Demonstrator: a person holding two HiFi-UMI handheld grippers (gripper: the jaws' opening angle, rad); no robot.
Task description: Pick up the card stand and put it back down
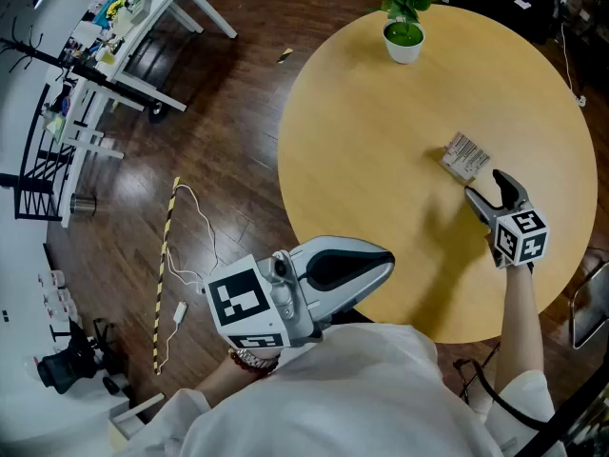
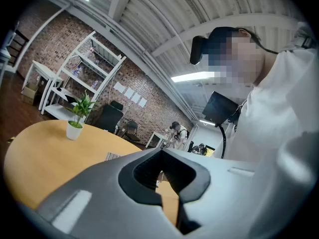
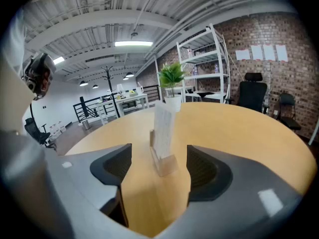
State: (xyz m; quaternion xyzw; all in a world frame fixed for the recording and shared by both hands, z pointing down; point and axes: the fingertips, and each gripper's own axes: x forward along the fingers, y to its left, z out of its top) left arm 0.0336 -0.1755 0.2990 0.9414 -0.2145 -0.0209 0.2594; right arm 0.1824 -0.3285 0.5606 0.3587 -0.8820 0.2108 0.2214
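The card stand [image 1: 466, 157], a clear holder with a printed card in it, stands upright on the round wooden table [image 1: 371, 150] at its right side. My right gripper [image 1: 487, 187] sits just in front of it, jaws open. In the right gripper view the card stand [image 3: 162, 133] rises between and slightly beyond the two dark pads [image 3: 115, 166], touching neither. My left gripper [image 1: 379, 261] hovers at the table's near edge, close to my body, shut and with nothing in it. In the left gripper view the left gripper [image 2: 162, 176] points across the table.
A small white pot with a green plant [image 1: 403, 38] stands at the table's far edge. A white cable [image 1: 195, 246] and a striped stick lie on the dark wood floor at left. White shelving [image 1: 114, 27] stands at the upper left. A chair [image 1: 592, 303] is at the right edge.
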